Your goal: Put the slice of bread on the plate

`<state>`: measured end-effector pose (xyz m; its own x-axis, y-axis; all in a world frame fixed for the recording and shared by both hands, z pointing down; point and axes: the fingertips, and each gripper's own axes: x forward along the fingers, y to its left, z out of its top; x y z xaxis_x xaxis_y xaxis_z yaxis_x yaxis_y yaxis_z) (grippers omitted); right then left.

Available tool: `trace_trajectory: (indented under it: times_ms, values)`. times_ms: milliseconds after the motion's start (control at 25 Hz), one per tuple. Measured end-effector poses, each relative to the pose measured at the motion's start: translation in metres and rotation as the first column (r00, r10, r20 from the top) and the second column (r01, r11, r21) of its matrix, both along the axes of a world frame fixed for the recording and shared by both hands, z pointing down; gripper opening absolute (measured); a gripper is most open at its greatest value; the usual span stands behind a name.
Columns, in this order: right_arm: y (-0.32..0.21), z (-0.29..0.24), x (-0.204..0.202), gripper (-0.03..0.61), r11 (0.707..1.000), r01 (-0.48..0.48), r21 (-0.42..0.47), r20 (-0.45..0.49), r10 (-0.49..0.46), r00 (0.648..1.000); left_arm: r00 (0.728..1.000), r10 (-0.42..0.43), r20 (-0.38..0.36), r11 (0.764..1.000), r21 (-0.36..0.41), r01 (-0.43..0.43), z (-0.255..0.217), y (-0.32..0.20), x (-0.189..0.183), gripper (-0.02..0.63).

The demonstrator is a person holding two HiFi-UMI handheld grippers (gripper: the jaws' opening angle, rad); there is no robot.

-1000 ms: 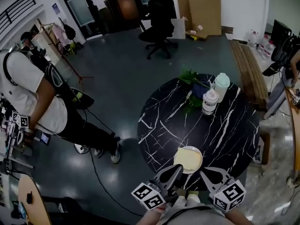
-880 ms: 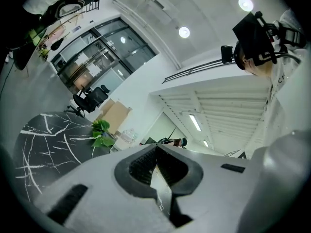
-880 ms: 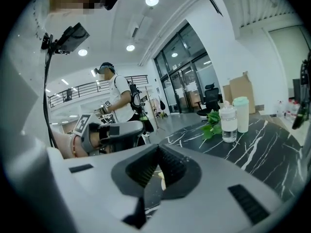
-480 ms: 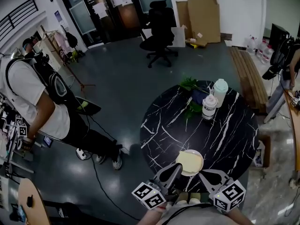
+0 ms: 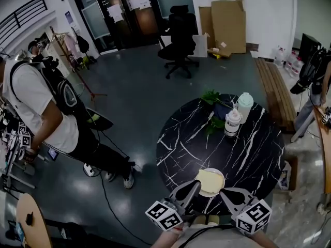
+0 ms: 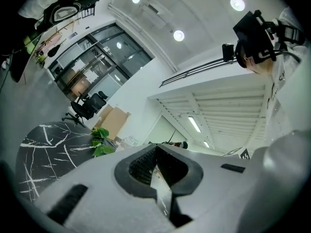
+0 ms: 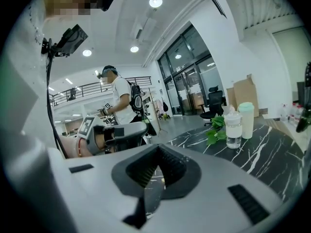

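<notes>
A pale slice of bread lies flat on a white plate near the front edge of the round black marble table. My left gripper is shut and empty, its tip just left of the plate at the table's edge. My right gripper is shut too, with nothing in it, just in front of the plate on its right. In the left gripper view the left gripper has its pads together, pointing over the table. In the right gripper view the right gripper is shut, and the left gripper shows beyond it.
At the table's far side stand a clear bottle, a mint-lidded bottle and a green plant. A person with a backpack stands on the floor at left. An office chair and cardboard are farther back.
The head view has tilted a little, so the table sits slightly lower and to the right. Both grippers stay by the plate, and the bread has not moved.
</notes>
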<state>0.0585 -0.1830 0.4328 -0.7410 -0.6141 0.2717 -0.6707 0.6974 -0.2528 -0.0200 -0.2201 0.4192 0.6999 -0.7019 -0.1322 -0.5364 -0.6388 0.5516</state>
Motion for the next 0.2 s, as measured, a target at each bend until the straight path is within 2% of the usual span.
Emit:
trace_trajectory:
  times_ms: [200]
  values:
    - [-0.0020,-0.0029,-0.0006,0.011,1.000,0.003,0.007,0.003,-0.003,1.000,1.000,0.001,0.004,1.000,0.014,-0.001,-0.0009,-0.0033,-0.0005,0.006]
